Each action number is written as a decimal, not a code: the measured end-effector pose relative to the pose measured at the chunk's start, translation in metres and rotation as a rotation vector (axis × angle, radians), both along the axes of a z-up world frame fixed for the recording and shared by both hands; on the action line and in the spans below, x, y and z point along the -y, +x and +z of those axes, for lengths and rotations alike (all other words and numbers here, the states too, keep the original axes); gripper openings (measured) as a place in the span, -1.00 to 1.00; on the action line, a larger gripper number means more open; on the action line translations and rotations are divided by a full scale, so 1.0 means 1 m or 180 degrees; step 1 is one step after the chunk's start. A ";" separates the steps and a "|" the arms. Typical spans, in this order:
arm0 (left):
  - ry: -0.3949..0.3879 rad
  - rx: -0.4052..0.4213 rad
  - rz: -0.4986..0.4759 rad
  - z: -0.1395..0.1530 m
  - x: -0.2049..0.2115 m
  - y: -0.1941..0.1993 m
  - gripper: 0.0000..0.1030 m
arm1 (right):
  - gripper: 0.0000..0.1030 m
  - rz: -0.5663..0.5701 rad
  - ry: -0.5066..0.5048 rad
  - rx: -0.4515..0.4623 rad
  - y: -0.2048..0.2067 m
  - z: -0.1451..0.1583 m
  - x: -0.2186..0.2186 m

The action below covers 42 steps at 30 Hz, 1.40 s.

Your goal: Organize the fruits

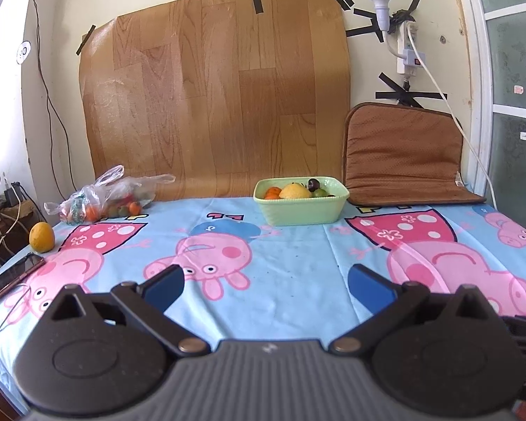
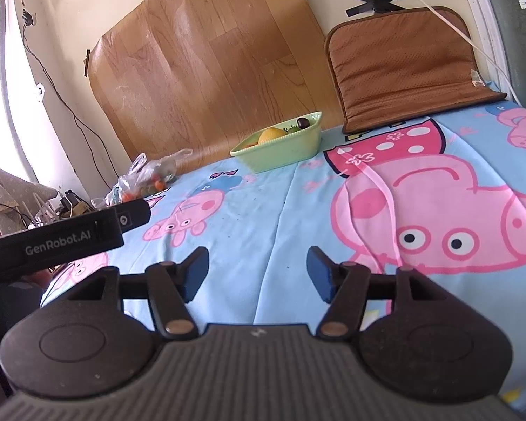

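Fruits are in three places on the worktop (image 1: 298, 280), which is covered with a cartoon-pig cloth. A pale green basket (image 1: 301, 207) stands at the far edge against the wood-pattern board (image 1: 214, 87), and it holds one large yellow fruit (image 1: 294, 191), one orange one (image 1: 272, 193), one dark round one (image 1: 313, 185) and at least one small green one; more may be hidden below the rim. One clear plastic bag (image 1: 112, 194) lies far left, with several small orange and green fruits inside, too tangled to count. One loose yellow-orange fruit (image 1: 42, 236) sits alone near the left edge, just beyond a phone (image 1: 12, 282).

The left gripper (image 1: 264, 282) has its jaws spread wide with nothing between them, low over the near cloth. The right gripper (image 2: 257, 275) is likewise parted and empty, also near the front edge and well apart from every fruit.

As a judgement, the sorting is partly done: some fruit is in the basket, and one loose piece plus the bagged ones remain. Neither gripper is committed to a target. The next move probably calls for the left gripper to reach to the loose fruit, straddle it with open jaws, close gently on its rounded sides so it does not roll away, and carry it over to the basket.
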<state>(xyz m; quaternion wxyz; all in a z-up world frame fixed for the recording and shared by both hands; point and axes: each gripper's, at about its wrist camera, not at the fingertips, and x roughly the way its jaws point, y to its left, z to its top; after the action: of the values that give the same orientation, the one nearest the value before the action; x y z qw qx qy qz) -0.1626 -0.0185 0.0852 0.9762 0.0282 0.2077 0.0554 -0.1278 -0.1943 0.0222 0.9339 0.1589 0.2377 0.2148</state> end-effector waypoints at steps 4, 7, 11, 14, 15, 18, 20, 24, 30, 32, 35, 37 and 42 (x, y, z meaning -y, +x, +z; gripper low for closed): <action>-0.0055 -0.0006 0.0011 0.000 -0.002 -0.001 1.00 | 0.25 -0.0002 0.0000 0.0006 -0.001 0.000 0.000; -0.0087 -0.0023 0.0050 -0.002 -0.003 -0.001 1.00 | 0.25 -0.0004 0.0002 0.0008 -0.002 0.000 0.000; -0.0149 -0.0054 0.0044 -0.002 -0.005 0.000 0.99 | 0.26 -0.0019 0.0009 0.0022 -0.002 0.001 0.000; -0.0178 -0.0098 0.0046 -0.003 -0.005 0.001 0.99 | 0.26 -0.0020 0.0014 0.0007 -0.002 0.000 0.000; -0.0174 -0.0105 0.0047 -0.004 -0.004 0.002 0.99 | 0.26 -0.0024 0.0017 0.0005 -0.002 0.000 0.000; -0.0158 -0.0124 0.0056 -0.005 -0.003 0.002 1.00 | 0.26 -0.0030 0.0020 0.0015 -0.002 0.000 0.001; -0.0150 -0.0132 0.0067 -0.005 -0.002 0.002 1.00 | 0.26 -0.0031 0.0019 0.0022 -0.003 0.001 0.001; -0.0152 -0.0163 0.0102 -0.006 -0.004 0.003 1.00 | 0.26 -0.0049 0.0029 0.0035 -0.003 0.002 0.003; -0.0154 -0.0220 0.0126 -0.009 -0.006 0.005 1.00 | 0.27 -0.0047 0.0019 0.0021 -0.003 0.001 0.001; -0.0160 -0.0209 0.0138 -0.008 -0.006 0.004 1.00 | 0.27 -0.0041 0.0022 0.0013 -0.002 0.001 0.001; -0.0167 -0.0171 0.0141 -0.007 -0.007 0.003 1.00 | 0.27 -0.0046 0.0009 0.0041 -0.003 0.002 0.001; -0.0152 -0.0169 0.0147 -0.006 -0.007 0.003 1.00 | 0.27 -0.0051 0.0011 0.0036 -0.003 0.002 0.001; -0.0145 -0.0174 0.0147 -0.008 -0.006 0.003 1.00 | 0.27 -0.0052 0.0012 0.0021 -0.003 0.000 0.002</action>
<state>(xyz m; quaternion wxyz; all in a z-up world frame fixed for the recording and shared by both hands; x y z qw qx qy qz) -0.1595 -0.0122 0.0773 0.9690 0.0027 0.2362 0.0723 -0.1305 -0.1961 0.0223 0.9361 0.1619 0.2328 0.2082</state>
